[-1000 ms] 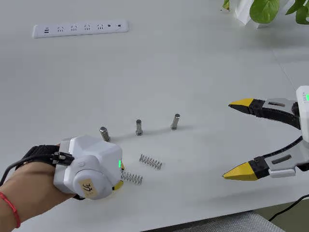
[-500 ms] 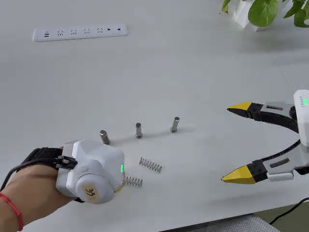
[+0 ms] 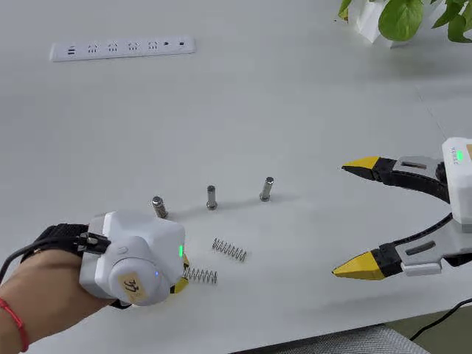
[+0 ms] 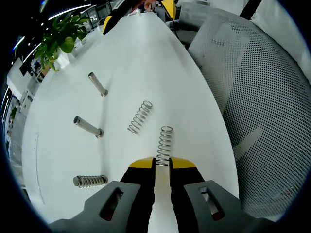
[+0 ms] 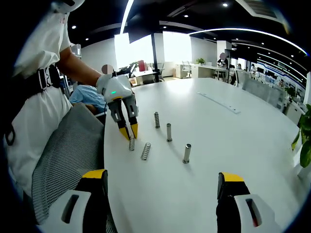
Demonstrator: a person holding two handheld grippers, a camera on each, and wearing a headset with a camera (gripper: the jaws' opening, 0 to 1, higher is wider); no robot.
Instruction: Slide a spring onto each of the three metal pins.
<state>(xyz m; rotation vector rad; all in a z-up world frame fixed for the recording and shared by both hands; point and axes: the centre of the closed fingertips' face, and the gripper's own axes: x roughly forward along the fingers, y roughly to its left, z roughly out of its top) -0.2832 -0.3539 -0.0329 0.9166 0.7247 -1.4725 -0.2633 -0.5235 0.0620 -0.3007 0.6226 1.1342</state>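
Three metal pins stand in a row on the white table: the left pin wears a spring, the middle pin and the right pin are bare. Two loose springs lie in front of them, one free, the other nearer me. My left gripper is low over the table, and its jaws are shut on the near end of that nearer spring. My right gripper hovers open at the right, well away from the pins, with nothing between its jaws.
A white power strip lies at the far left of the table. A potted plant stands at the far right corner. The table's front edge and a mesh chair back are just behind the left gripper.
The left gripper has stayed low at the nearer spring, shifting only a little. The right gripper has drifted slightly left, still open.
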